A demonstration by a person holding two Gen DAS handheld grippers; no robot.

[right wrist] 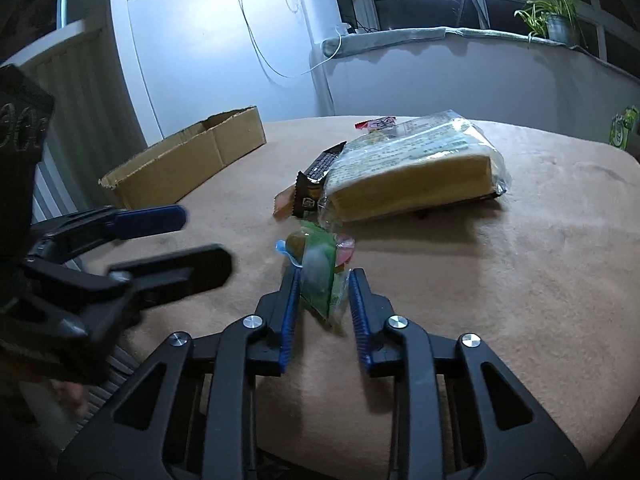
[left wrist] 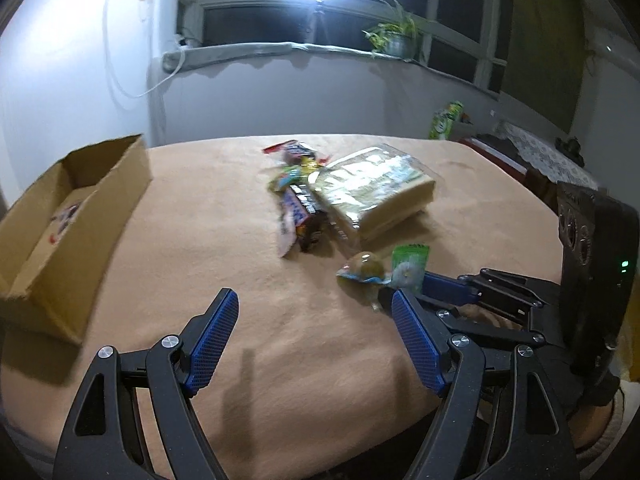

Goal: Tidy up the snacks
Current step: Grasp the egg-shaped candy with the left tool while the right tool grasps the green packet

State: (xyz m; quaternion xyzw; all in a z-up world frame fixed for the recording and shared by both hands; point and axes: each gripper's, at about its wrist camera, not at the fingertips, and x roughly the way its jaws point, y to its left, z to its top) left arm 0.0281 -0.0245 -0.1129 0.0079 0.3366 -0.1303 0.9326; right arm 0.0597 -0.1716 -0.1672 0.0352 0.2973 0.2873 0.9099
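Note:
My right gripper [right wrist: 325,280] is shut on a small green snack packet [right wrist: 320,276], which stands upright between the blue pads. A round jelly cup [right wrist: 298,244] lies just beyond it. In the left wrist view the same green packet [left wrist: 409,268] and jelly cup [left wrist: 364,266] sit at the tips of the right gripper [left wrist: 412,286]. My left gripper [left wrist: 316,300] hangs open over bare cloth with nothing between its fingers. A big clear pack of yellow cake slices [left wrist: 376,188] and a heap of small wrappers [left wrist: 298,200] lie mid-table. An open cardboard box [left wrist: 80,208] stands at the left.
A tan cloth covers the table [left wrist: 240,280], whose near edge runs under my grippers. A snack packet lies in the box. Beyond the far right corner stand a lace-covered side table [left wrist: 540,152] and a green bag [left wrist: 444,120]. A ring light glares from the window.

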